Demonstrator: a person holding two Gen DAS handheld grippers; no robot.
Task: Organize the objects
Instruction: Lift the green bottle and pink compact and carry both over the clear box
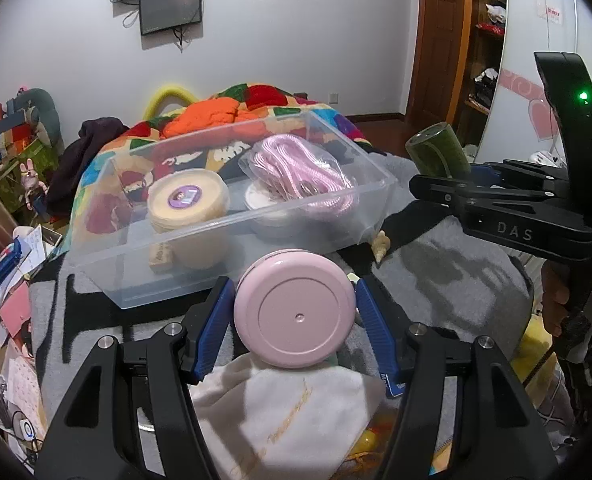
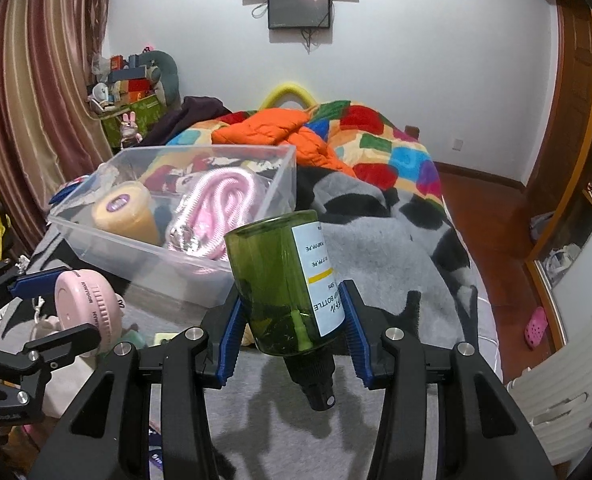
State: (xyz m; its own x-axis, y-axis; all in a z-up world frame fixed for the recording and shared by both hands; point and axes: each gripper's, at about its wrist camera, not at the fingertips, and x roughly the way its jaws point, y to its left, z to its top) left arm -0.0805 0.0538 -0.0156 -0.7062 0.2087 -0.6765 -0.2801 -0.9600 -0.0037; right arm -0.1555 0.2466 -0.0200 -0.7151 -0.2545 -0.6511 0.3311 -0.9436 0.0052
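My left gripper (image 1: 294,296) is shut on a round pink case (image 1: 294,308), held just in front of the near wall of a clear plastic bin (image 1: 168,276); the case also shows in the right wrist view (image 2: 86,312). My right gripper (image 2: 290,312) is shut on a green spray bottle (image 2: 280,280), held with its nozzle toward the camera, to the right of the bin (image 2: 144,248); the bottle shows in the left wrist view (image 1: 438,150). The bin holds a cream round tub (image 1: 188,200), a bagged pink cord (image 1: 300,174) and a white lid.
The bin sits on a grey and black blanket (image 2: 376,248) on a bed, with a patchwork quilt (image 2: 384,148) and an orange jacket (image 2: 280,124) behind. A white cloth pouch (image 1: 288,412) lies under my left gripper. Clutter lines the left side; a wooden floor (image 2: 488,216) lies right.
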